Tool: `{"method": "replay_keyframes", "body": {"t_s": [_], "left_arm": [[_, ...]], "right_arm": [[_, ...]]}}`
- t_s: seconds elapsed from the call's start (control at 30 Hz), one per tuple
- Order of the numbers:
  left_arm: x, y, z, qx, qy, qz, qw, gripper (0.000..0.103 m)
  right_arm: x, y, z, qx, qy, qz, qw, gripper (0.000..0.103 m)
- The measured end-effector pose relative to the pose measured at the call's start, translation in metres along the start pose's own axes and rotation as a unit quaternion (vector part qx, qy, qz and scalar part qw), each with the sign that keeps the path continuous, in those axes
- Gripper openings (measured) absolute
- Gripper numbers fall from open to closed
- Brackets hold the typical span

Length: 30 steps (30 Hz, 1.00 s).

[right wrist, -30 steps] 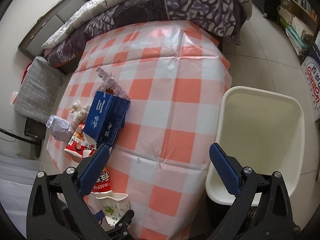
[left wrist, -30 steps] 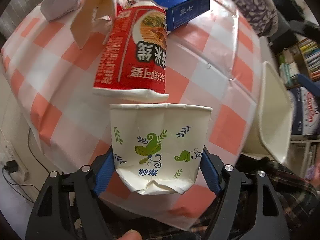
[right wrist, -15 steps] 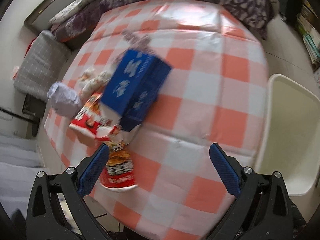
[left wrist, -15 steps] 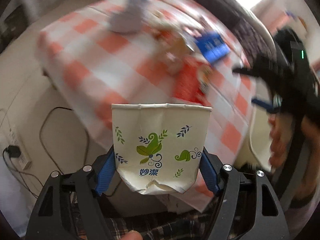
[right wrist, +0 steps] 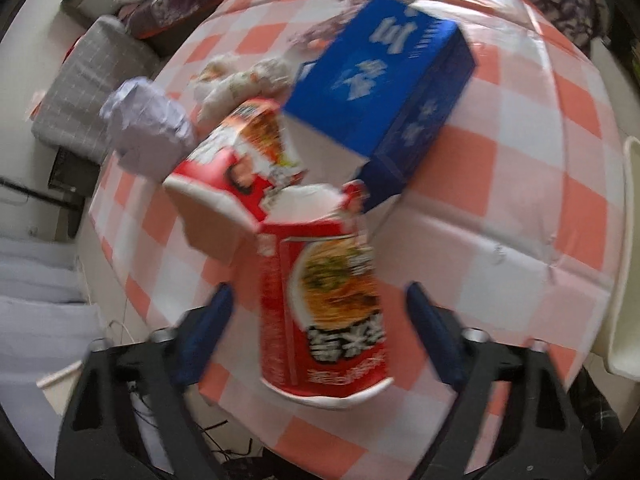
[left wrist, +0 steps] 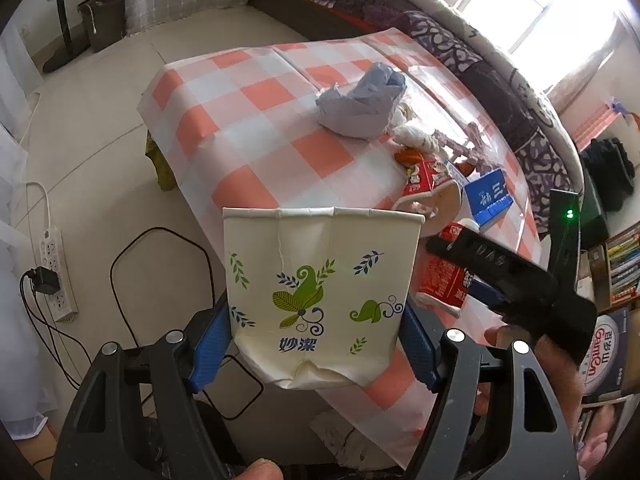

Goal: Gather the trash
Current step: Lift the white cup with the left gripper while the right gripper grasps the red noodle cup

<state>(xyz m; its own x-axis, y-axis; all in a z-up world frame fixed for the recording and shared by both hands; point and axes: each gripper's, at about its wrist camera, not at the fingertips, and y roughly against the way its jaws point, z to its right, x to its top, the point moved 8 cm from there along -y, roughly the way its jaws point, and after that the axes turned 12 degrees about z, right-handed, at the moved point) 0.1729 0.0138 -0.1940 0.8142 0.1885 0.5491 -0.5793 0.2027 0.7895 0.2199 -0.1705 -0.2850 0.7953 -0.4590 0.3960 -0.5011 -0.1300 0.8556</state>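
Observation:
My left gripper [left wrist: 316, 344] is shut on a squashed white paper cup [left wrist: 316, 292] with green leaf prints, held off the near edge of the checked table [left wrist: 256, 128]. My right gripper [right wrist: 320, 336] is open, its fingers either side of a red noodle cup [right wrist: 324, 312] lying on the table; it also shows in the left wrist view [left wrist: 492, 264]. Behind lie a second red noodle cup [right wrist: 236, 172], a blue carton [right wrist: 384, 88], a crumpled grey-blue paper ball [right wrist: 148, 128] and white wrappers [right wrist: 244, 76].
A white bin [right wrist: 624, 260] stands at the table's right edge. A bed with a purple quilt [left wrist: 480, 52] runs behind the table. A power strip and cables [left wrist: 56, 272] lie on the floor at the left. Bookshelves [left wrist: 620, 256] stand at the right.
My left gripper has pulled back and swung left off the table with the paper cup. My right gripper has moved left and down until its open fingers flank the red noodle cup.

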Motion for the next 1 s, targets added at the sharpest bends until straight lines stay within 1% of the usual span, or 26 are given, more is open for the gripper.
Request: {"method": "replay_keyframes", "body": {"t_s": [0.03, 0.07, 0.1, 0.13, 0.2, 0.37, 0.57, 0.73, 0.83, 0.93, 1.0], "left_arm": [[0.001, 0.002, -0.003, 0.001, 0.000, 0.003, 1.0000, 0.073], [0.002, 0.002, -0.003, 0.002, 0.001, 0.007, 1.0000, 0.073], [0.004, 0.003, -0.003, 0.002, 0.001, 0.010, 0.9999, 0.073], [0.006, 0.003, -0.003, 0.003, 0.002, 0.015, 0.9999, 0.073], [0.008, 0.005, -0.003, 0.002, 0.003, 0.022, 0.9998, 0.073], [0.015, 0.010, 0.004, -0.001, -0.002, 0.045, 0.9990, 0.073], [0.023, 0.015, 0.020, -0.010, -0.016, 0.076, 0.9969, 0.073], [0.025, 0.015, 0.033, -0.013, -0.026, 0.091, 0.9955, 0.073], [0.025, 0.016, 0.041, -0.019, -0.033, 0.097, 0.9946, 0.073], [0.024, 0.016, 0.046, -0.017, -0.041, 0.101, 0.9939, 0.073], [0.025, 0.017, 0.048, -0.015, -0.044, 0.106, 0.9933, 0.073]], "right_arm": [[-0.001, 0.000, -0.002, 0.001, 0.007, -0.003, 1.000, 0.049], [-0.002, 0.001, -0.005, 0.005, 0.015, -0.003, 1.000, 0.048], [-0.002, 0.003, -0.007, 0.006, 0.020, 0.003, 1.000, 0.044], [0.000, 0.006, -0.008, 0.006, 0.026, 0.010, 1.000, 0.041], [0.004, 0.014, -0.010, 0.009, 0.038, 0.027, 0.999, 0.040], [0.014, 0.038, -0.008, 0.033, 0.031, 0.053, 0.998, 0.038], [0.024, 0.063, -0.005, 0.039, 0.040, 0.096, 0.994, 0.038], [0.034, 0.081, 0.013, 0.023, 0.027, 0.131, 0.991, 0.038], [0.045, 0.095, 0.034, 0.000, 0.011, 0.156, 0.988, 0.038], [0.052, 0.105, 0.053, -0.007, -0.013, 0.167, 0.986, 0.038], [0.057, 0.116, 0.070, -0.023, -0.023, 0.181, 0.983, 0.039]]}}
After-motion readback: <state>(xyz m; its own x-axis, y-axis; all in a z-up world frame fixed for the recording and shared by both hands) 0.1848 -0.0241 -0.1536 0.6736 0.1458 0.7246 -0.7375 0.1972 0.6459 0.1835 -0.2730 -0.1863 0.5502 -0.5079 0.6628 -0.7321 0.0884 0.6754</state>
